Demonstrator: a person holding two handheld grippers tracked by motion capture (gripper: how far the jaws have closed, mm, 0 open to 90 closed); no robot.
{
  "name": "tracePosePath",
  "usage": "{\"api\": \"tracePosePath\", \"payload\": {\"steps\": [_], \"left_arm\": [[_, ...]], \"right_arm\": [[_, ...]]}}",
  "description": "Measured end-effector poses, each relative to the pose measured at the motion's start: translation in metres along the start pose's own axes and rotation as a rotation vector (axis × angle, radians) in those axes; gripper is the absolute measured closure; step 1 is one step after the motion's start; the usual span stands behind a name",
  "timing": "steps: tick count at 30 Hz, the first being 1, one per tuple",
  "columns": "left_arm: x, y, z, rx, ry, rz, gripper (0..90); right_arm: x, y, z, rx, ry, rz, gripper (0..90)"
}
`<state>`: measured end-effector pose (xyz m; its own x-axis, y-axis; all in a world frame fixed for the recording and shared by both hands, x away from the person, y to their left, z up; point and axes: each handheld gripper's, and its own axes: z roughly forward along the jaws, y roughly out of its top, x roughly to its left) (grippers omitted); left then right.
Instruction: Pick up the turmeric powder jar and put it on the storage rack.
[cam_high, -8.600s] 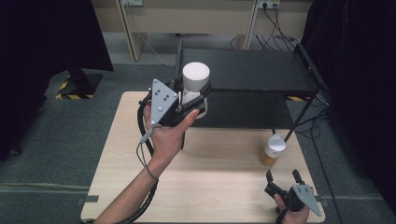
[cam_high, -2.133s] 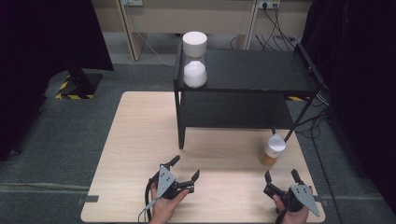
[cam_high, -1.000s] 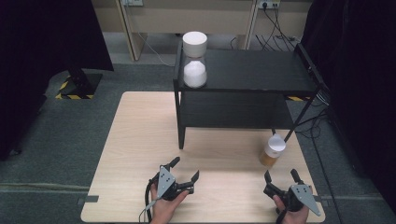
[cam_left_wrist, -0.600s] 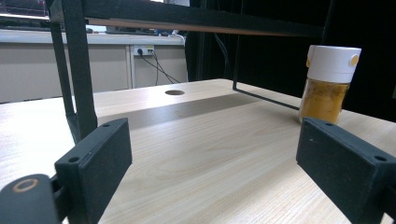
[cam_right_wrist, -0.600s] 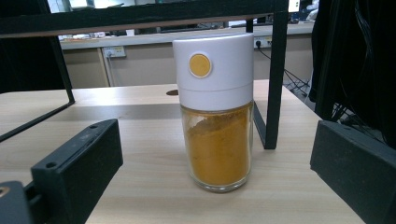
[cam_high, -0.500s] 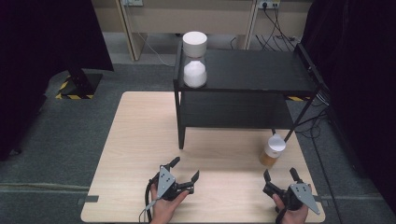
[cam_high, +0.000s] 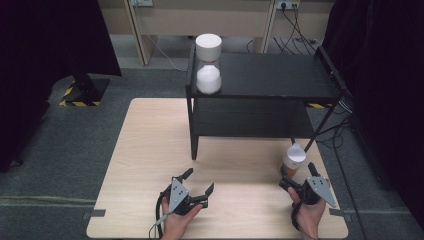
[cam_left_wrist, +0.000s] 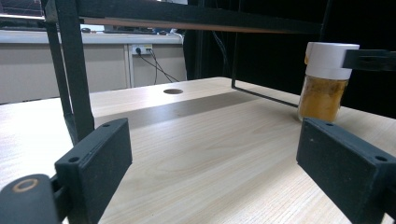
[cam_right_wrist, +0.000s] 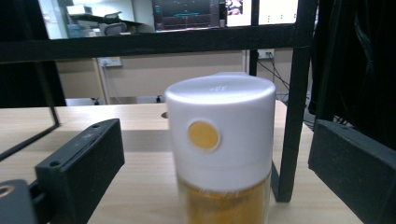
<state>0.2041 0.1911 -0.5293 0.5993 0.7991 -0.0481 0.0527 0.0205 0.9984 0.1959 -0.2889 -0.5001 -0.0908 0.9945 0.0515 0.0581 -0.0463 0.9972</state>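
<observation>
Light wood table (cam_high: 150, 150) with a black two-tier shelf (cam_high: 280, 75) at its far side; a white-lidded jar of white powder (cam_high: 208, 65) stands on the shelf's top left corner. Jar of yellow powder (cam_high: 294, 160), white lid, stands on the table near the right front shelf leg. Right gripper (cam_high: 297, 177) is closing in on it – jaws have just been closing a little, still wide, either side of the jar, pads not touching. Left gripper (cam_high: 197, 182) rests near, wide open, holding nothing. Step: the reach. Next – advance slightly, clamp below the lid.
</observation>
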Motion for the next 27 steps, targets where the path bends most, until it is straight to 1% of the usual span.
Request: {"api": "tracePosePath", "payload": {"steps": [2,5,10,12,14,17,19,21,27], "left_arm": [[0.000,0.000,0.000,-0.001,-0.001,0.000,9.8],[0.000,0.000,0.000,0.001,-0.002,-0.002,9.8],[0.000,0.000,0.000,0.001,-0.004,0.001,9.8],[0.000,0.000,0.001,0.001,-0.005,0.001,9.8],[0.001,0.000,0.001,0.001,-0.006,-0.001,9.8],[0.001,0.000,0.001,-0.002,-0.006,-0.001,9.8],[0.001,0.000,0.000,-0.003,-0.007,0.000,9.9],[0.001,0.000,0.001,0.000,-0.007,0.001,9.9],[0.000,0.000,0.001,-0.001,-0.005,0.000,9.9]], "right_arm": [[0.001,0.002,0.008,0.009,-0.012,-0.006,6.0],[0.001,0.003,0.015,0.018,-0.024,-0.004,8.2],[0.002,0.001,0.023,0.038,-0.039,-0.009,13.7],[0.003,0.000,0.025,0.036,-0.041,-0.008,16.0],[0.004,-0.001,0.027,0.033,-0.038,-0.011,18.9],[0.008,-0.003,0.029,0.030,-0.052,-0.003,25.5],[0.009,-0.005,0.030,0.024,-0.049,-0.007,29.4],[0.011,-0.006,0.030,0.019,-0.054,-0.018,29.8],[0.008,-0.008,0.029,0.010,-0.047,-0.019,30.3]]}}
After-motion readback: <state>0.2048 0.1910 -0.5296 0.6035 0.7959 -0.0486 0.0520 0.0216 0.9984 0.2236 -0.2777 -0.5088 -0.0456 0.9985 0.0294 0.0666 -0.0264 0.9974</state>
